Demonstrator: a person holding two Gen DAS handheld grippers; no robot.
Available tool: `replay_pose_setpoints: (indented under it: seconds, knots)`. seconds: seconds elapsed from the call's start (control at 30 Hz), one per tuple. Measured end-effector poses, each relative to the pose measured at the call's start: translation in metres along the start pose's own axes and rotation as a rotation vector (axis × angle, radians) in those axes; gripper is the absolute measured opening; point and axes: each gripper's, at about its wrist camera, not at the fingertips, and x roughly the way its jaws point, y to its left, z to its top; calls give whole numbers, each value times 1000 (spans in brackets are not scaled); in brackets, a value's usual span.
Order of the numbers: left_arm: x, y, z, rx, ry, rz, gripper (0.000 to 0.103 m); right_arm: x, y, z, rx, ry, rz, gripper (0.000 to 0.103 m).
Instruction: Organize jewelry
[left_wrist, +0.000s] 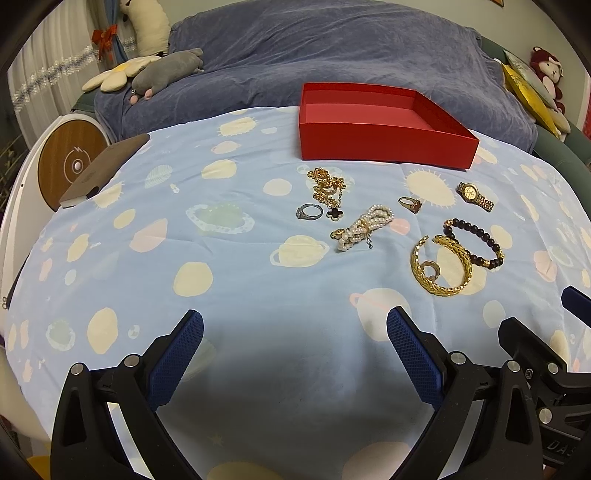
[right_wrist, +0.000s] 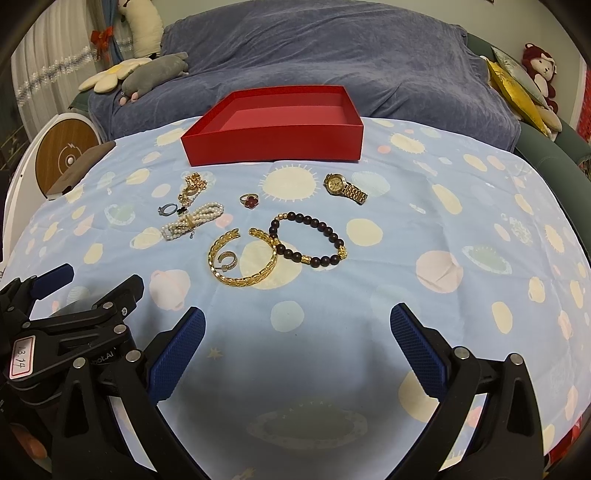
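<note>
An empty red box (left_wrist: 380, 142) (right_wrist: 273, 146) stands at the far side of a blue patterned cloth (left_wrist: 221, 266). In front of it lie a gold chain necklace (left_wrist: 327, 186), a silver ring (left_wrist: 309, 211), a pearl bracelet (left_wrist: 364, 225) (right_wrist: 192, 220), a gold ring with a red stone (left_wrist: 410, 204) (right_wrist: 250, 201), a gold watch (left_wrist: 474, 195) (right_wrist: 345, 187), a dark bead bracelet (left_wrist: 476, 242) (right_wrist: 308, 240) and a gold bangle (left_wrist: 441, 267) (right_wrist: 243, 262) with a small hoop inside. My left gripper (left_wrist: 295, 332) and right gripper (right_wrist: 297, 328) are open and empty, near the cloth's front, apart from the jewelry.
A blue-covered sofa (left_wrist: 314, 51) with plush toys (left_wrist: 166, 72) lies behind the cloth. A round white and wood device (left_wrist: 70, 158) stands at the left edge. Yellow cushions (right_wrist: 517, 92) sit at the far right. The two grippers are close side by side.
</note>
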Motion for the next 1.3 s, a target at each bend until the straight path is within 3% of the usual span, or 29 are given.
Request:
replay_pose_setpoints:
  seconds: [1.3]
  knots:
    - [1, -8, -6, 23, 36, -14, 97, 4, 1, -2, -6, 9, -1, 98]
